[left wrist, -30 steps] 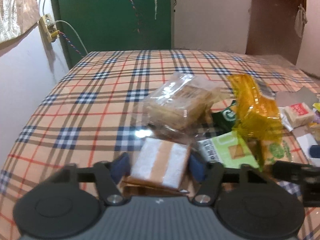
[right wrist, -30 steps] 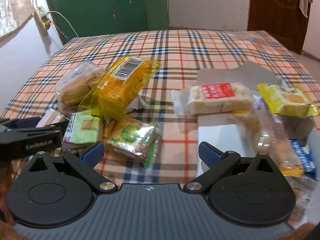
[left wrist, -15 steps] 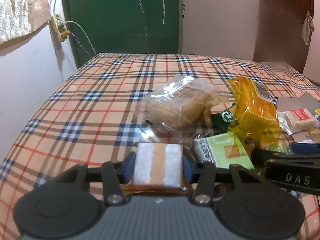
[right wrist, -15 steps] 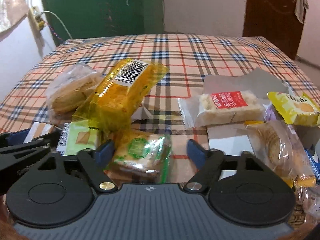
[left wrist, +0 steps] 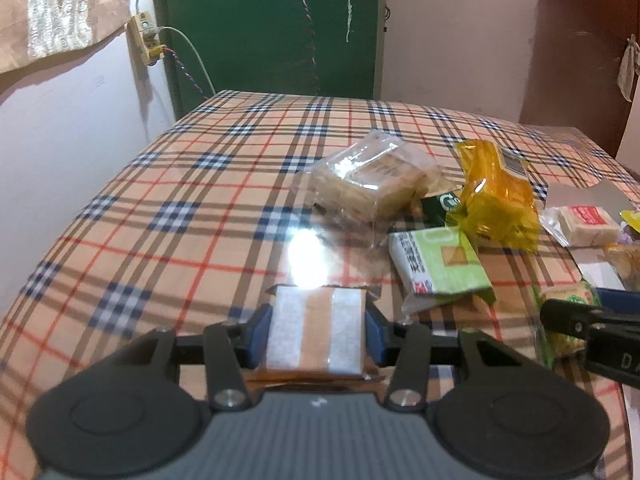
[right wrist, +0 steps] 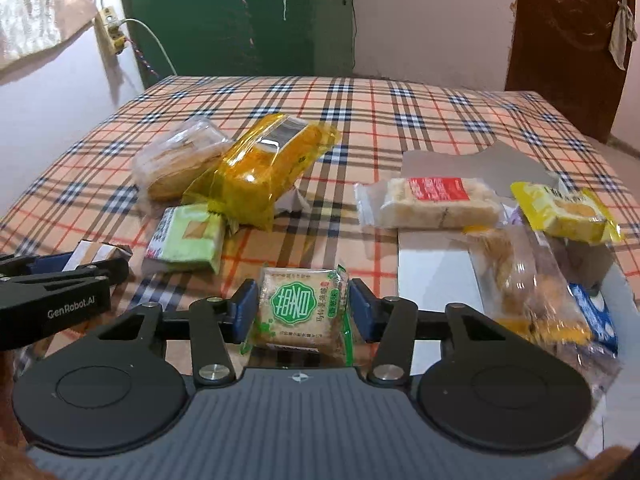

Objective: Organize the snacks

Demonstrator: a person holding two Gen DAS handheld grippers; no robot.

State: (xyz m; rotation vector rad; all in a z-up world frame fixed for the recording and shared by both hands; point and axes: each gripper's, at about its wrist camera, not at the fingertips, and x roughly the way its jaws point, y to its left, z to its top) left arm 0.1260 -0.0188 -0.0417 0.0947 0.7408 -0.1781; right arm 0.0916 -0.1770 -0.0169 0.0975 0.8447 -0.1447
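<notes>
My left gripper [left wrist: 316, 332] is shut on a flat snack pack with white and tan stripes [left wrist: 316, 328], low over the plaid tablecloth [left wrist: 160, 220]. My right gripper [right wrist: 303, 308] has a square cracker pack with a green label [right wrist: 300, 308] between its blue pads [right wrist: 246, 308]; the jaws are closing and both pads touch the wrapper's edges. The left gripper's finger [right wrist: 60, 280] shows at the left of the right wrist view. The right gripper's finger [left wrist: 592, 320] shows at the right edge of the left wrist view.
On the cloth lie a clear bag of biscuits [right wrist: 180, 160], a yellow pack [right wrist: 260, 176] and a light green pack [right wrist: 186, 240]. At the right an open white box [right wrist: 432, 264] holds a red-label rice cake [right wrist: 432, 204], a yellow packet [right wrist: 568, 212], a cookie bag [right wrist: 528, 280] and a blue packet [right wrist: 592, 312].
The left jaws closed on the striped pack and drew it left, away from the pile. The right gripper moved onto the green-label cracker pack and its wide-open jaws narrowed around it.
</notes>
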